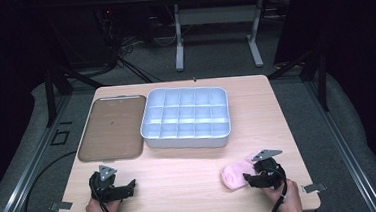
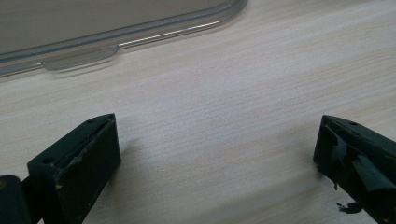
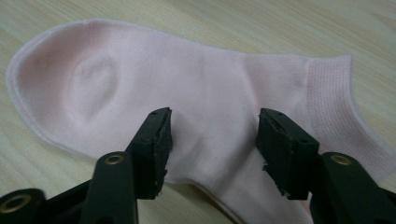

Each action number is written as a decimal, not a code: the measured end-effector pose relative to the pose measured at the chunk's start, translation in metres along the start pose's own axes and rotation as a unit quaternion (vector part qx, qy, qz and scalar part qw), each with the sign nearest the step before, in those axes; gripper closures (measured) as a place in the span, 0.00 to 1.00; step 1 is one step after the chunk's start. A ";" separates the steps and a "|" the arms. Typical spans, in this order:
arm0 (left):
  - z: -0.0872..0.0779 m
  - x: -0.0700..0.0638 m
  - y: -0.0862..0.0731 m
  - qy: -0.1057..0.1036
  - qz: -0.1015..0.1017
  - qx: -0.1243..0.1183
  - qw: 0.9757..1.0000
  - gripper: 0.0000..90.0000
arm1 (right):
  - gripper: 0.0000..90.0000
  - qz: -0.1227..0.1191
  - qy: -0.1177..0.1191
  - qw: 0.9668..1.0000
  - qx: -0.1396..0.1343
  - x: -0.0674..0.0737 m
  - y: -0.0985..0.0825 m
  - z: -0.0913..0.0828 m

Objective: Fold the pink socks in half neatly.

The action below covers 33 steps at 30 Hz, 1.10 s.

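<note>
Here the right gripper [image 1: 251, 178] sits low over a pink sock [image 3: 187, 88] that lies flat on the near right part of the wooden table [image 1: 180, 171]. Its jaws stand about half open, one on each side of the sock's middle, the fabric between them; the pads look set down on the cloth but are not yet pinching it, so the sock is not held. That placement suggests a grab at the middle of the sock, where a fold of fabric can bunch up between the pads.

The left gripper [image 1: 124, 186] rests at the near left of the table with its jaws spread wide and nothing between them, probably waiting its turn. Just beyond it lies a flat brown tray [image 1: 112, 129], and beside that a white divided box [image 1: 186, 118] with many small compartments, all of them looking bare; it may be where the sock is meant to go.

The table is pale wood grain. Around it the room is dark, with grey carpet, cables on the floor and another table's legs behind.
</note>
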State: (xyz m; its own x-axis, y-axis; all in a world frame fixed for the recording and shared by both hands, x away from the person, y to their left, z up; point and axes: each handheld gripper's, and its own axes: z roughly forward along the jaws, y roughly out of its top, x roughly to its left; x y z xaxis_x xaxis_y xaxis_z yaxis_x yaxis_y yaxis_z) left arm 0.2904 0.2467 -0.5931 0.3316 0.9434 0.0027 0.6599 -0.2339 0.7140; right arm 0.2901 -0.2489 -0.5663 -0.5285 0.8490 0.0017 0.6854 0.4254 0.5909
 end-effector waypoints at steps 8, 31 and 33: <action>0.000 0.000 0.000 0.000 0.000 0.000 1.000 0.00 | 0.70 0.002 0.005 1.000 -0.007 -0.004 -0.003 -0.003; 0.000 0.000 0.000 0.000 0.000 0.000 1.000 0.00 | 0.92 0.016 0.022 0.999 -0.030 -0.010 -0.001 -0.011; 0.000 0.000 0.000 0.000 -0.001 0.000 1.000 0.00 | 0.92 0.015 0.024 0.999 -0.033 -0.010 0.003 -0.016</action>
State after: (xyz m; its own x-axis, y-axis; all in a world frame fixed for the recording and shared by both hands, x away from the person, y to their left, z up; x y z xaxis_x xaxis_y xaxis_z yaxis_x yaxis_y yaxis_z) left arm 0.2903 0.2466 -0.5930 0.3301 0.9439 0.0025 0.6604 -0.2329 0.7139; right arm 0.2893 -0.2608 -0.5520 -0.5327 0.8444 0.0571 0.6669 0.3773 0.6425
